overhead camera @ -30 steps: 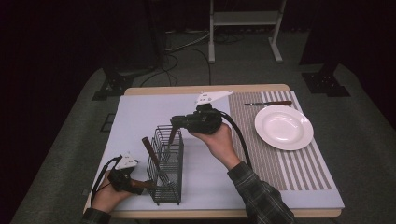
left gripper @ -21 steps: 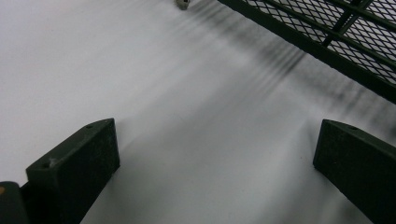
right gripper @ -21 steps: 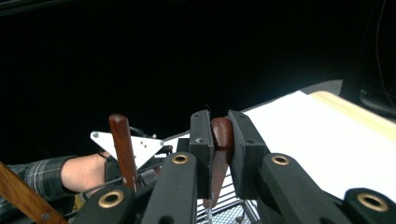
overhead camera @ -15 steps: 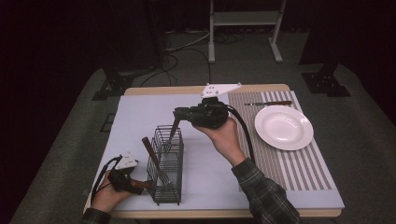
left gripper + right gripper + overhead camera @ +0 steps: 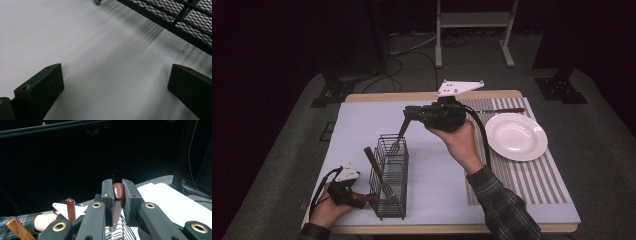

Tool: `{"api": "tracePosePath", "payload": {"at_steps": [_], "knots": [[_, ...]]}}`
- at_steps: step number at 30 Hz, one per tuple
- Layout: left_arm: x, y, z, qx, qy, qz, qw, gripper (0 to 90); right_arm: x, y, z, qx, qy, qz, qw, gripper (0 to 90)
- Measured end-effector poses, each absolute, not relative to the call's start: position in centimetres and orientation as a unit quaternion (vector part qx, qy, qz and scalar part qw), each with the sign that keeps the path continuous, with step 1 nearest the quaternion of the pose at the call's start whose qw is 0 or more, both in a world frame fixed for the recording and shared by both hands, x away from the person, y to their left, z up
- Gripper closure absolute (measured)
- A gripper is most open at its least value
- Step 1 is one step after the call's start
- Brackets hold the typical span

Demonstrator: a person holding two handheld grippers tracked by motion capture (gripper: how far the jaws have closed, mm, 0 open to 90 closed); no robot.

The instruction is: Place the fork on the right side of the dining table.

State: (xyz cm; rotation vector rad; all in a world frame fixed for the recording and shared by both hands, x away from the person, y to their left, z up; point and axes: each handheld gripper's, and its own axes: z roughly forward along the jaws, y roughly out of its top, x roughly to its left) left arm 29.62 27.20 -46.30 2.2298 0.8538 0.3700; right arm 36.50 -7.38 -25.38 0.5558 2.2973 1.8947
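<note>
The right gripper (image 5: 408, 114) pinches a fork (image 5: 398, 139) by its wooden handle, tines hanging over the far end of the wire basket (image 5: 390, 176). The left gripper (image 5: 115, 92), jaws spread, rests near-left against the basket. Another utensil (image 5: 374, 167) stands inside. A plate (image 5: 516, 136) lies right.

Dark studio: cables (image 5: 407, 50), stand legs (image 5: 472, 37)
</note>
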Motion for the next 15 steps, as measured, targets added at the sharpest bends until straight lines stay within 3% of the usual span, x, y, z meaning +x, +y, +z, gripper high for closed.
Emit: {"api": "tracePosePath", "payload": {"at_steps": [15], "knots": [[29.6,27.2,-46.3,0.863,0.33,0.144,0.353,0.0,35.8,-9.3,-23.5,0.184,0.743,0.639,0.08,80.2]]}}
